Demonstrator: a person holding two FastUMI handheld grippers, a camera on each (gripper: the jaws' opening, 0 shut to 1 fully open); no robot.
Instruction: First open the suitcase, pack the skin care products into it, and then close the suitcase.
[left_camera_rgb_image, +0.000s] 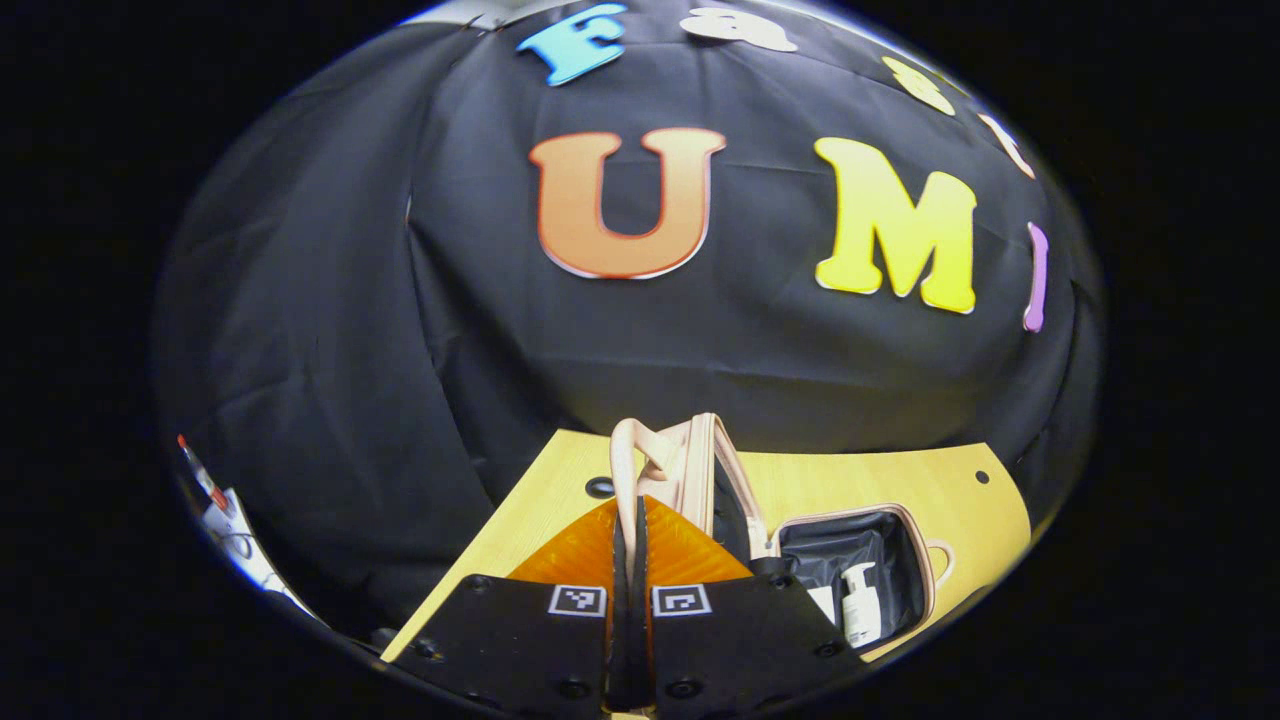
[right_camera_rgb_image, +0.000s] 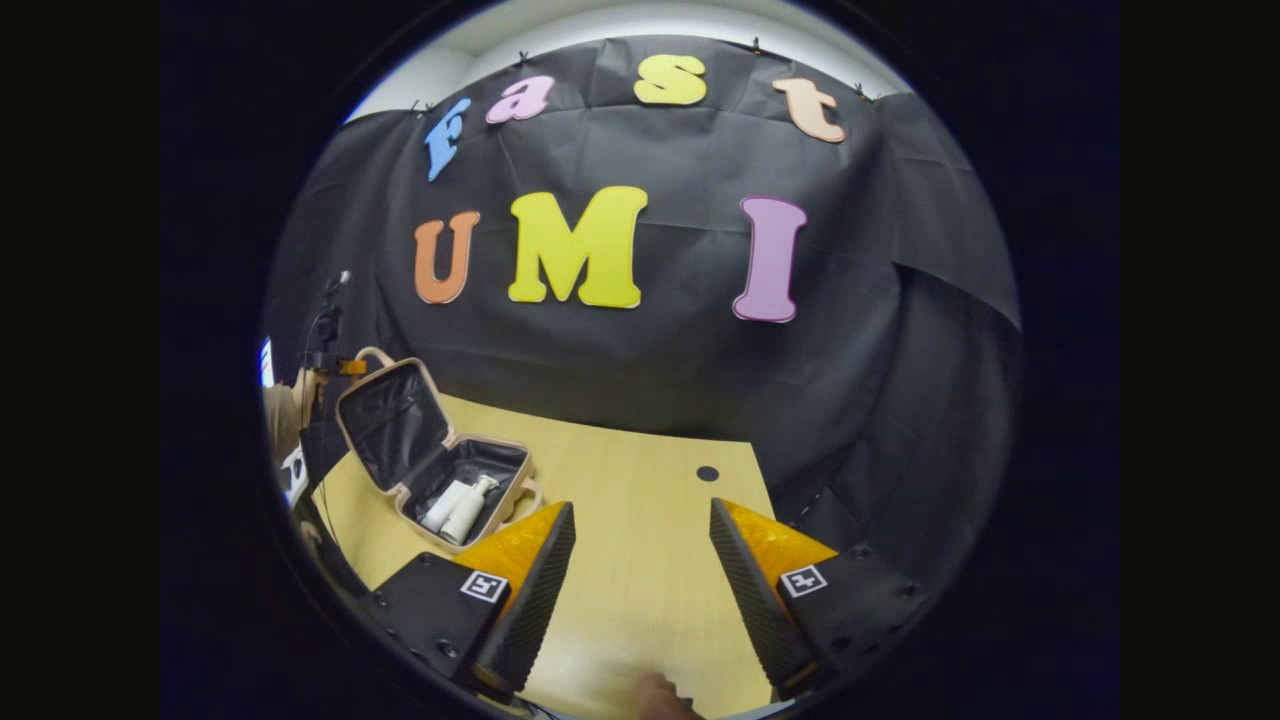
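Left gripper (left_camera_rgb_image: 640, 560) is clamped on the edge of the suitcase lid (left_camera_rgb_image: 690, 470); suitcase (right_camera_rgb_image: 440, 460) sits open on the table (right_camera_rgb_image: 640, 540), bottles (right_camera_rgb_image: 455, 508) inside, partly hidden by its wall; right gripper (right_camera_rgb_image: 640, 570) gapes wide over bare tabletop.

Wooden table (right_camera_rgb_image: 640, 560) with 1 dark hole (right_camera_rgb_image: 707, 473); black cloth wall (right_camera_rgb_image: 640, 370) behind.

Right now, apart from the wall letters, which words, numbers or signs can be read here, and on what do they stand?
None can be read.
Pump bottles in the suitcase: any print is too small to read.
Square markers on the right gripper: coded patterns, no letters.
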